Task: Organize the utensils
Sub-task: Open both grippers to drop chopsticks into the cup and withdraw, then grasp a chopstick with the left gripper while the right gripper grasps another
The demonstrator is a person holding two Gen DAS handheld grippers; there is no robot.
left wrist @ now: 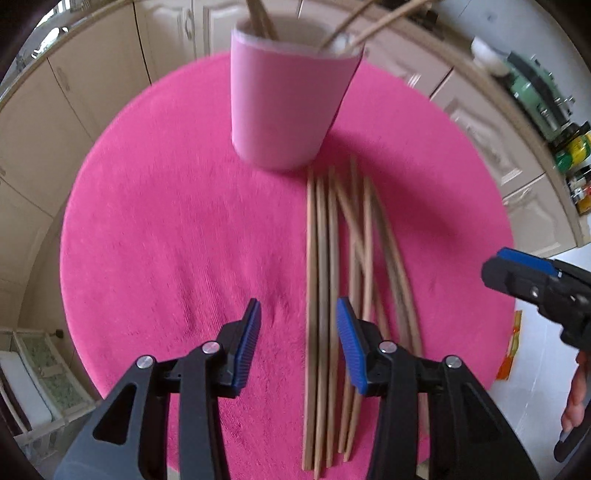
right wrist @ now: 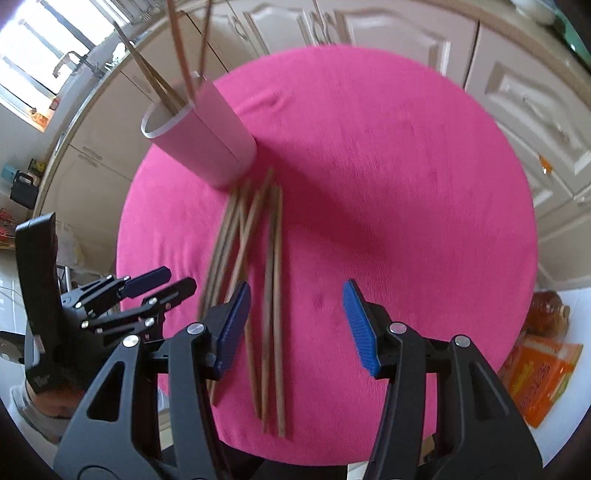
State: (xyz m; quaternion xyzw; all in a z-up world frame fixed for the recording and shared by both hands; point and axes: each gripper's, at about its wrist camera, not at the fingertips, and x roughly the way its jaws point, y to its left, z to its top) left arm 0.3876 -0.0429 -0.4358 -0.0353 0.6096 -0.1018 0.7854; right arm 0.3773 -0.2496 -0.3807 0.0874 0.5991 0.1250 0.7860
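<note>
Grippers, two, black-framed with blue ribbed pads: left gripper [left wrist: 298,345] and right gripper [right wrist: 296,326], both with jaws parted and gripping nothing, angled down over the pile, probably for a pick. Loose wooden chopsticks [left wrist: 325,295], thin and tan, lie fanned on the round pink cloth-covered table [left wrist: 166,240], tips toward the cup; some lie between the left pads, untouched. Pale pink cylindrical cup [left wrist: 284,107], upright just beyond the pile, holds several chopsticks already; presumably the collection point. Cream cabinet doors [right wrist: 406,33] behind.
</note>
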